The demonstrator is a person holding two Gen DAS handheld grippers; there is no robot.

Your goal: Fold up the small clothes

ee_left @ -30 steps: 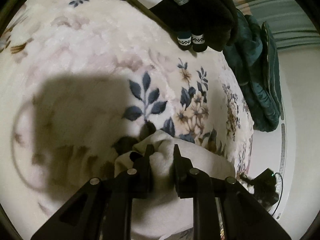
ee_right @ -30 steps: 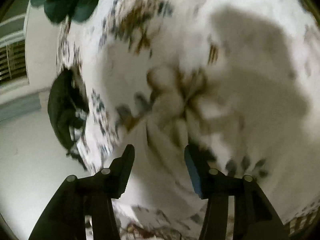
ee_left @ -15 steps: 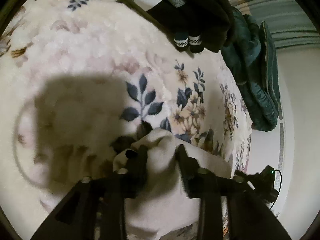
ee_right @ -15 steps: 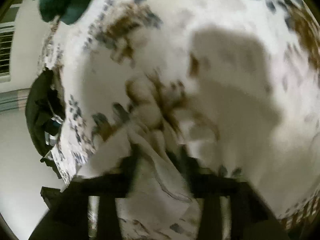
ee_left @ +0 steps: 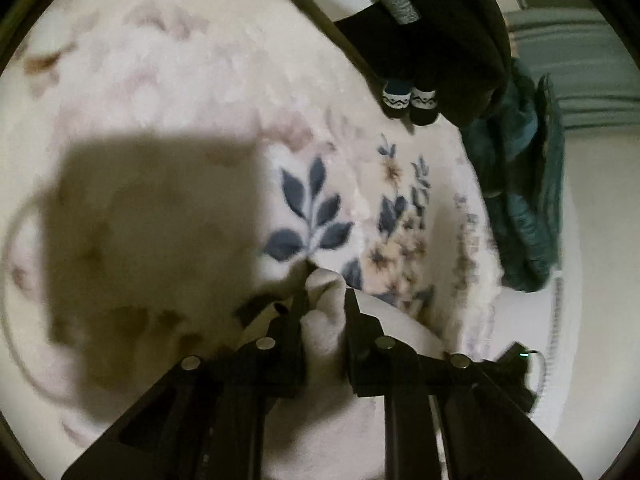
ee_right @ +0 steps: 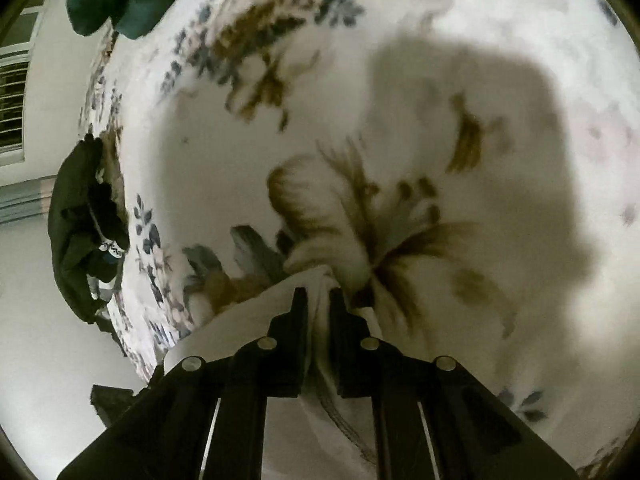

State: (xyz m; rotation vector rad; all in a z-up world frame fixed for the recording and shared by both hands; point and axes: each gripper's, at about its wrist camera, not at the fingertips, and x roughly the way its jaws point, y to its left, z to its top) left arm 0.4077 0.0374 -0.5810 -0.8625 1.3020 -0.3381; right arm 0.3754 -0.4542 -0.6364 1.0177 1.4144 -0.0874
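closed since a second ago: right gripper (ee_right: 318, 296) now clenched on cream garment (ee_right: 248, 320), low centre of frame; left gripper (ee_left: 324, 300) pinching its bunched fold. could slip from thin bites, or drag floral blanket (ee_left: 180, 80) along if snagged

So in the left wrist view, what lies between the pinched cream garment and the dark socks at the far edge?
Only floral blanket: between the cream garment and the socks lie its blue leaf print and pale flowers, nothing else.
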